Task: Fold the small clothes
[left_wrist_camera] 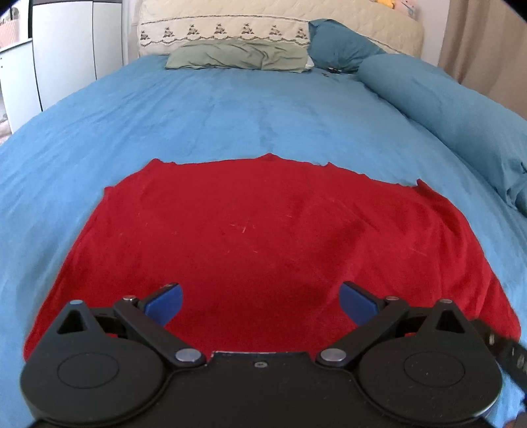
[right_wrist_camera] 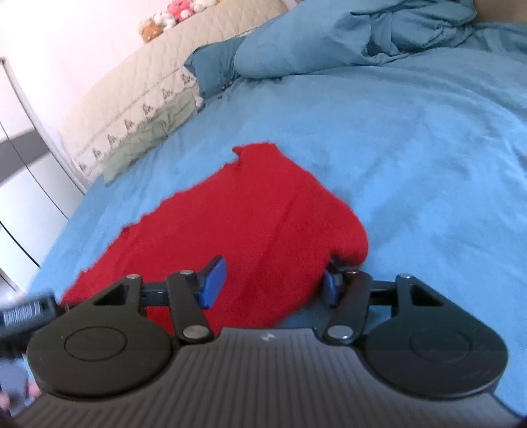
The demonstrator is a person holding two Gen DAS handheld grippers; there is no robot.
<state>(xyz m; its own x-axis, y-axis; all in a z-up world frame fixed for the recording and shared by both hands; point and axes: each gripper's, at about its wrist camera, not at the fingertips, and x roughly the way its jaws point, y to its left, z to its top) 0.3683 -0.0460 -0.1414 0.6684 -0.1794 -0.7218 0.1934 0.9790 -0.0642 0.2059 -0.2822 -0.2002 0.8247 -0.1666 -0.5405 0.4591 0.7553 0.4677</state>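
A red garment (left_wrist_camera: pixel 263 224) lies spread flat on the blue bedsheet (left_wrist_camera: pixel 230 115), with its far edge ragged. My left gripper (left_wrist_camera: pixel 260 289) hovers over the near part of the cloth, blue pads wide apart and nothing between them. In the right wrist view the garment (right_wrist_camera: pixel 230 210) runs back to the left, and its near right corner bulges in a fold. My right gripper (right_wrist_camera: pixel 273 266) straddles that corner. The left pad rests above the cloth and the right pad sits at the fold's edge, partly hidden by it. The jaws stand apart and are not pinching the cloth.
A green pillow (left_wrist_camera: pixel 240 57) and a teal pillow (left_wrist_camera: pixel 342 46) lie against the cream headboard (left_wrist_camera: pixel 230 26). A rolled blue duvet (left_wrist_camera: pixel 444 115) runs along the bed's right side. A white wardrobe (left_wrist_camera: pixel 66 39) stands to the left. Plush toys (right_wrist_camera: pixel 171 16) sit on the headboard.
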